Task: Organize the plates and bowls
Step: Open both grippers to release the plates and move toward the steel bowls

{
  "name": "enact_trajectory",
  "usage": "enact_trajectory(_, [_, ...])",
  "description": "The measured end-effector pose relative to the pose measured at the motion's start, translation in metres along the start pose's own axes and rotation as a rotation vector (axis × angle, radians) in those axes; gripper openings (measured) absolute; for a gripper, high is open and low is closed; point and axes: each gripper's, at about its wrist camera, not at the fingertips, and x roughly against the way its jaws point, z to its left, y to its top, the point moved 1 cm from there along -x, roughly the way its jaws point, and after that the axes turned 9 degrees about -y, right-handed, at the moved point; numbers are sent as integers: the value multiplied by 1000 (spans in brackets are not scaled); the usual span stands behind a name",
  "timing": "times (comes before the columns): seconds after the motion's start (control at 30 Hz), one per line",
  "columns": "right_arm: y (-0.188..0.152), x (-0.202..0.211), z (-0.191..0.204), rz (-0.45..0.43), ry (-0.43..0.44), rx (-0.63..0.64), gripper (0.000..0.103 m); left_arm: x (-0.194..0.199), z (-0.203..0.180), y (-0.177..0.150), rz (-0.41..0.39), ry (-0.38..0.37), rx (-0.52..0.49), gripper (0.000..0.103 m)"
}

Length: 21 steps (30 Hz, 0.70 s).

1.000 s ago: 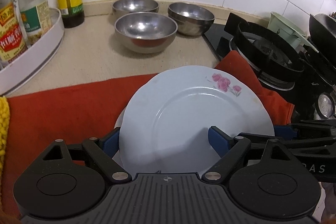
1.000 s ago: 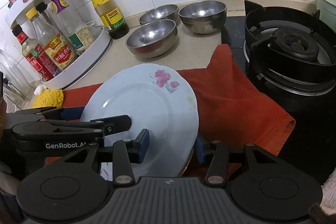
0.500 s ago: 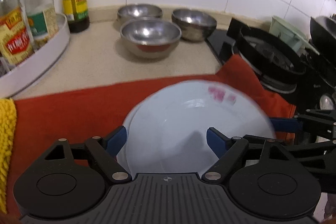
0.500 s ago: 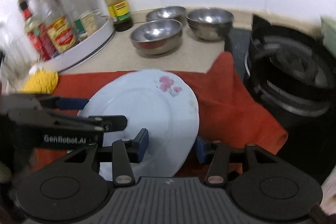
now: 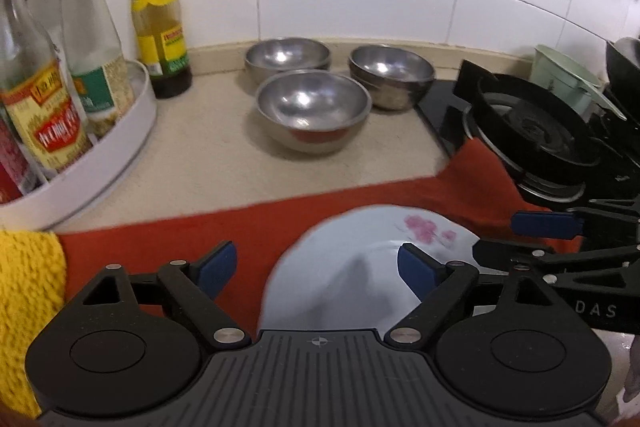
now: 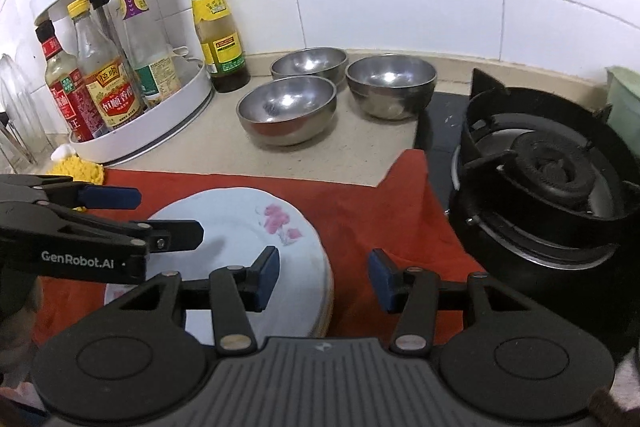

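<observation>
1. So far, the plates (image 6: pixel 240 227) look already gathered: they lie as one stack on the red cloth (image 6: pixel 372 211), and several rims show at the stack's right edge in the right wrist view
2. Three steel bowls (image 5: pixel 312 107) stand apart on the counter near the tiled wall, close to each other but not nested, so I judge that this part of the task is still left
3. Where the stack and the bowls should finally go, the pictures do not tell
4. The left gripper (image 5: pixel 316 267) has its jaws wide and opening a little more; the top plate lies lower, between the jaws and towards the right one, but the blue pads (image 5: pixel 218 267) do not press on it
5. The right gripper (image 6: pixel 324 277) is at a narrower, middle opening; the right rim of the stack sits between its jaws, yet I see a gap on both sides, so it holds nothing
6. Both grippers are above the stack, not on the bowls
7. Beside the cloth on the right is the gas burner (image 6: pixel 552 171), and on the left the bottle rack (image 6: pixel 132 115), so space is narrow
</observation>
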Motion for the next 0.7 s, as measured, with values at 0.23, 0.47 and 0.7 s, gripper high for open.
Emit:
enact_trajectory(0.23, [26, -6, 17, -45, -2, 51, 46, -6, 18, 26, -31, 0, 15, 95])
enact_trajectory(0.47, [60, -18, 24, -86, -38, 74, 46, -17, 36, 52, -45, 8, 5, 95])
enact_trajectory(0.7, [100, -48, 19, -56, -24, 38, 46, -41, 58, 88, -55, 21, 36, 95])
